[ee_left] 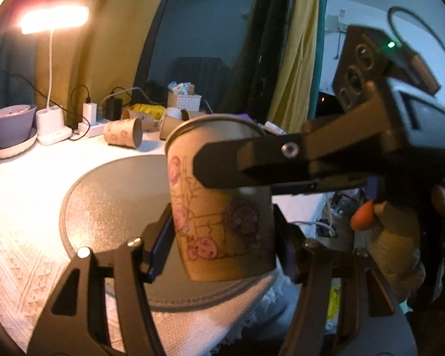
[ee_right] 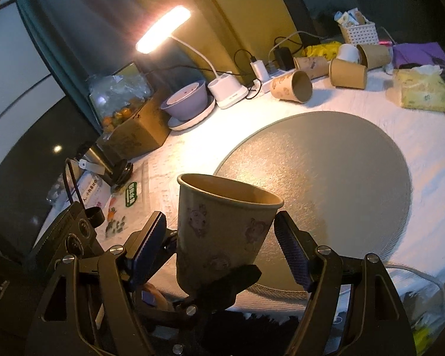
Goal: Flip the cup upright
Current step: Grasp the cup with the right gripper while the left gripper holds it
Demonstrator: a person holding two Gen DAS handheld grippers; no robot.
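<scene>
A brown paper cup [ee_left: 222, 207] with pink and purple cartoon prints stands mouth up, slightly tilted, above the front edge of the round grey mat [ee_left: 118, 201]. My left gripper [ee_left: 225, 237] is shut on its lower body, pads on both sides. In the right wrist view the cup [ee_right: 222, 228] sits between my right gripper's [ee_right: 222, 246] fingers [ee_right: 290, 249], which stand apart from its walls, so that gripper is open. The right gripper reaches in from the right in the left wrist view, one finger [ee_left: 237, 163] across the cup's upper wall.
Several other paper cups [ee_right: 293, 87] lie on their sides at the back of the white cloth. A lit desk lamp [ee_right: 225, 89], a purple bowl [ee_right: 187, 101], a power strip [ee_left: 89, 124], a white basket [ee_right: 359, 32] and a tissue pack [ee_right: 421, 90] stand along the back.
</scene>
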